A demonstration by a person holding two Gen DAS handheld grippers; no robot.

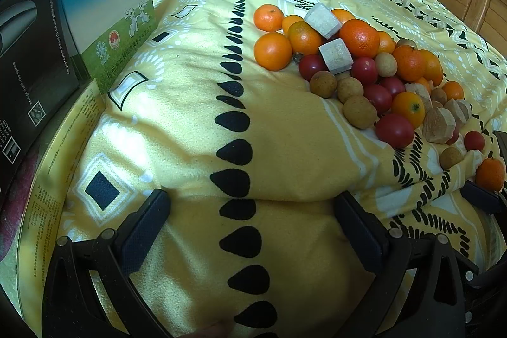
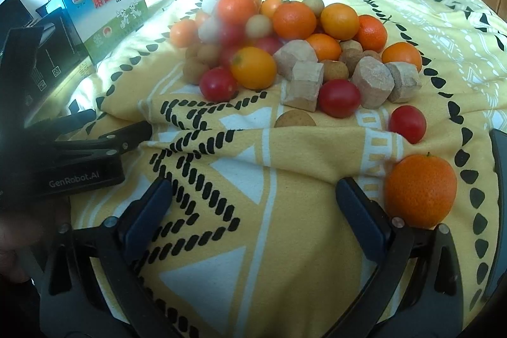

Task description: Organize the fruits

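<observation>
The sorting looks like it is only just starting. A big mixed pile of fruit (image 2: pixel 285 53) is sitting on a soft yellow blanket with black and white patterns (image 2: pixel 221 195). In the pile there are round orange tangerines (image 2: pixel 294 20), small red tomatoes (image 2: pixel 339 98), little brown round fruits (image 1: pixel 359 111) and pale chunky cut pieces (image 2: pixel 373 82). They are all touching and mixed up, and no kind is sitting by itself yet.

The left gripper (image 1: pixel 253 227) is hovering over bare blanket, well to the left of the pile. Its two black fingers are spread wide and are holding nothing. The right gripper (image 2: pixel 253 211) is also spread wide and empty. It is pointing at the near side of the pile.

One small orange tangerine with a green stem dot (image 2: pixel 420 190) is lying alone on the blanket, just beside the right finger of the right gripper. A lone red tomato (image 2: pixel 407 124) is sitting a little farther back.

I think the next move is picking up that lone tangerine. The right gripper would need to be sliding a bit to the right so the fruit is between its fingers, then squeezing gently. The blanket is lumpy, so round fruit could be rolling away.

A blue and green cardboard box with red writing (image 1: pixel 111 18) is standing at the left edge.
</observation>
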